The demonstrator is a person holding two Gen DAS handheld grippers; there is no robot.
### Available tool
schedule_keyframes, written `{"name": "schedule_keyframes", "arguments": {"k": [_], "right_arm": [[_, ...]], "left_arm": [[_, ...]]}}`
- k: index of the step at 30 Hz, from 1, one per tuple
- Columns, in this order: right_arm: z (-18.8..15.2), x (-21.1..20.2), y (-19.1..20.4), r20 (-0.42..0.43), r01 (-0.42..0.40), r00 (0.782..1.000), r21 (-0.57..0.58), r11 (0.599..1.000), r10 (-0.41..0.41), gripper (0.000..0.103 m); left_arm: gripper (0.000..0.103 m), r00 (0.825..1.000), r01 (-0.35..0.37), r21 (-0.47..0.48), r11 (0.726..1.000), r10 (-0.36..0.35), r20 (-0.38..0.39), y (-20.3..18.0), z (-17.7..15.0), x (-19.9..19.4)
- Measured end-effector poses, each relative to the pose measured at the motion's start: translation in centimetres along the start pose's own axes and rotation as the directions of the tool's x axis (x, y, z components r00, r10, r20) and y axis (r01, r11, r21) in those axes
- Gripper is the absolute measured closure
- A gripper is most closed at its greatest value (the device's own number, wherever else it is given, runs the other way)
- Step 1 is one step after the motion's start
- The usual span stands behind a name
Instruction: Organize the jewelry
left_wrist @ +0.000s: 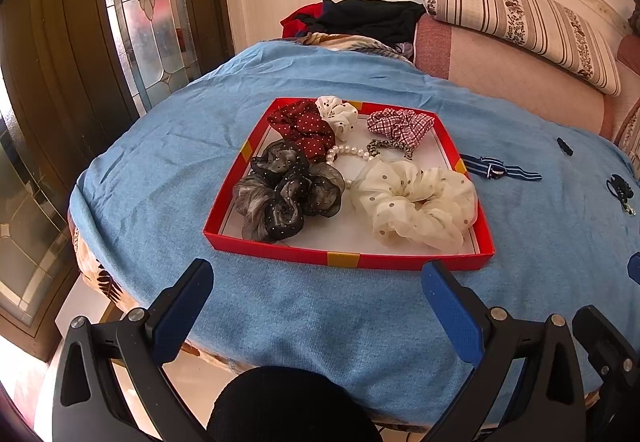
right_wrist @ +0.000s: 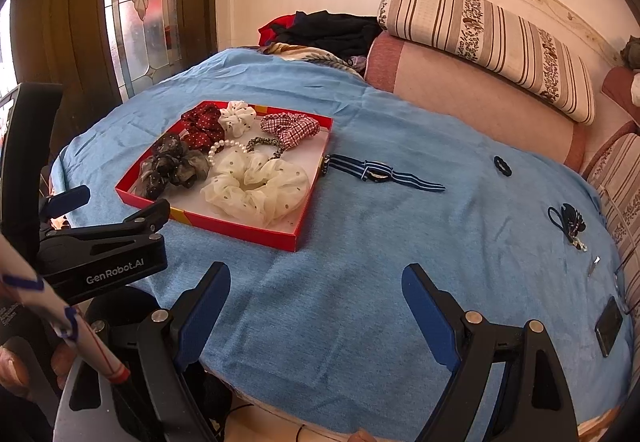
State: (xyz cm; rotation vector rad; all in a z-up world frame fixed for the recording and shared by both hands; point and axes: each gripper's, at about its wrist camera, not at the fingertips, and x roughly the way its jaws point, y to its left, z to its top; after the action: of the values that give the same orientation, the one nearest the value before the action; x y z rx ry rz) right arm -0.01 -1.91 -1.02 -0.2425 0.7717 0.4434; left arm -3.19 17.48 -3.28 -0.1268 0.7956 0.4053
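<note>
A red tray (left_wrist: pixel 344 258) (right_wrist: pixel 256 232) sits on the blue cloth. In it lie several scrunchies: cream dotted (left_wrist: pixel 416 201) (right_wrist: pixel 256 185), black sheer (left_wrist: pixel 286 189) (right_wrist: pixel 172 165), dark red dotted (left_wrist: pixel 304 127), white (left_wrist: pixel 338 113), red check (left_wrist: pixel 400 123) (right_wrist: pixel 290 125), plus a pearl bracelet (left_wrist: pixel 344 153) (right_wrist: pixel 222 149). A blue striped watch (right_wrist: pixel 378 171) (left_wrist: pixel 496 169) lies right of the tray. A black ring tie (right_wrist: pixel 502 165) and a dark hair tie with charm (right_wrist: pixel 570 222) lie further right. My left gripper (left_wrist: pixel 316 282) is open before the tray's near edge. My right gripper (right_wrist: pixel 316 282) is open over bare cloth.
A phone (right_wrist: pixel 610 326) and a small metal clip (right_wrist: pixel 595 265) lie at the table's right edge. A pink sofa with a striped cushion (right_wrist: pixel 492 37) stands behind. Piled clothes (left_wrist: pixel 360 19) lie at the far end. A glass door (left_wrist: pixel 148 1) is at left.
</note>
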Motion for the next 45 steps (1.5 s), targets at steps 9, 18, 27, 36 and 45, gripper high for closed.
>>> {"name": "schedule_keyframes", "arguments": {"k": [9, 18, 27, 36, 45], "right_arm": [[-0.3, 0.3, -0.6, -0.011, -0.002, 1.000, 0.031, 1.000, 0.003, 0.012], [-0.5, 0.4, -1.1, -0.013, -0.006, 1.000, 0.050, 0.999, 0.007, 0.012], [-0.8, 0.8, -2.0, -0.021, -0.014, 1.000, 0.080, 0.997, 0.015, 0.012], [-1.0, 1.2, -2.9, -0.023, -0.020, 0.999, 0.107, 0.994, 0.023, 0.012], [-1.2, 1.4, -3.6, -0.026, -0.023, 0.999, 0.127, 0.992, 0.026, 0.012]], "left_arm": [[0.000, 1.000, 0.004, 0.002, 1.000, -0.004, -0.007, 0.2, -0.1, 0.0], [0.000, 1.000, -0.006, 0.012, 1.000, 0.006, -0.010, 0.3, -0.1, 0.0], [0.000, 1.000, -0.013, 0.032, 0.999, 0.014, -0.028, -0.3, 0.0, 0.4], [0.000, 0.999, -0.024, 0.057, 0.998, 0.026, -0.034, -1.1, 0.0, 0.5], [0.000, 0.999, -0.027, 0.065, 0.998, 0.030, -0.043, -1.4, 0.1, 0.6]]}}
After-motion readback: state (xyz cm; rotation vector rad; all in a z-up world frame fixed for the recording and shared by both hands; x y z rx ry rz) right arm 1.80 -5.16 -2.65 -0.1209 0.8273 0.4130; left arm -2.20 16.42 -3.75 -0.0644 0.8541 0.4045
